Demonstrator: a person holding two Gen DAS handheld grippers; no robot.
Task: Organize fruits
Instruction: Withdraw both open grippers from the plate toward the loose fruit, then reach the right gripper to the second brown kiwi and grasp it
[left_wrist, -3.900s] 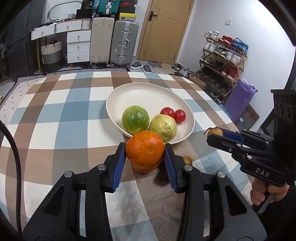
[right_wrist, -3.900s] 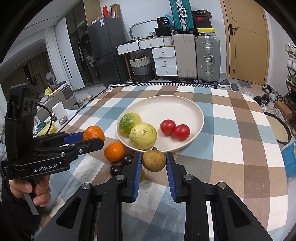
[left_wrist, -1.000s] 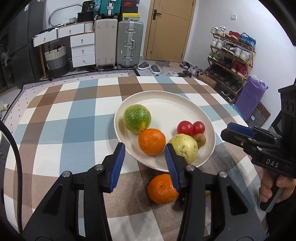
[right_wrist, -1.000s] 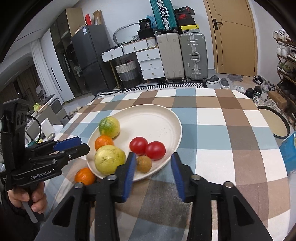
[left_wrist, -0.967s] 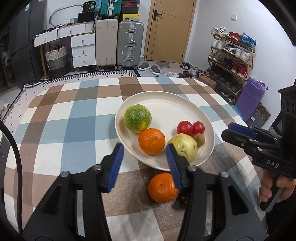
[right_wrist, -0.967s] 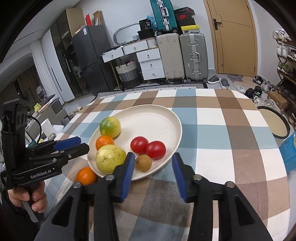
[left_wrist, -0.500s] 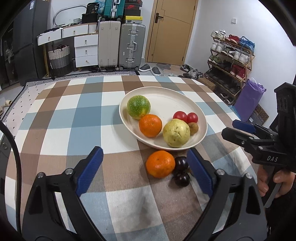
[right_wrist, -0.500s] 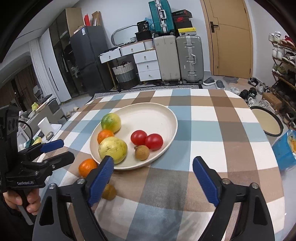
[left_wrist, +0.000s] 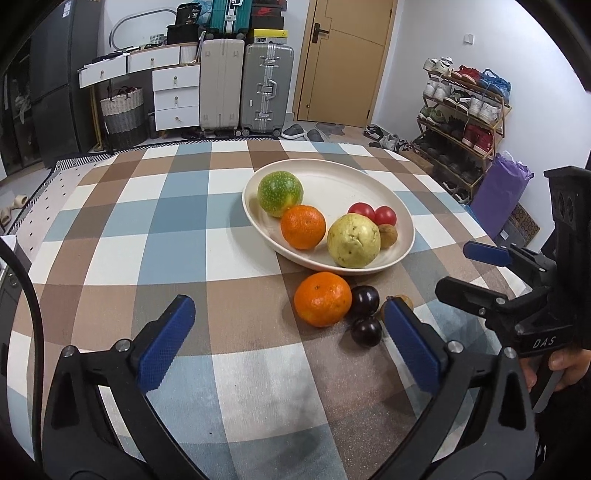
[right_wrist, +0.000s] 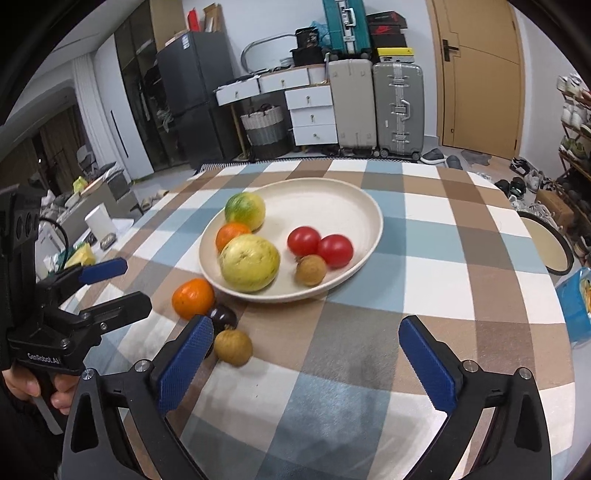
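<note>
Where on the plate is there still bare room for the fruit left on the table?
The plate's far half, behind the tomatoes and right of the green fruit, is bare. The near rim is crowded: orange, yellow fruit, small brown fruit.

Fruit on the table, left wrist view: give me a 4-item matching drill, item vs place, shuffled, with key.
Items:
1. green fruit
2. yellow guava
3. loose orange
4. two dark plums

Places:
A. on the cloth, touching the loose orange
B. far side of the plate
C. on the cloth, just outside the plate's near rim
D. near rim of the plate, beside the small brown fruit

Pairs: 1-B, 2-D, 3-C, 4-A
</note>
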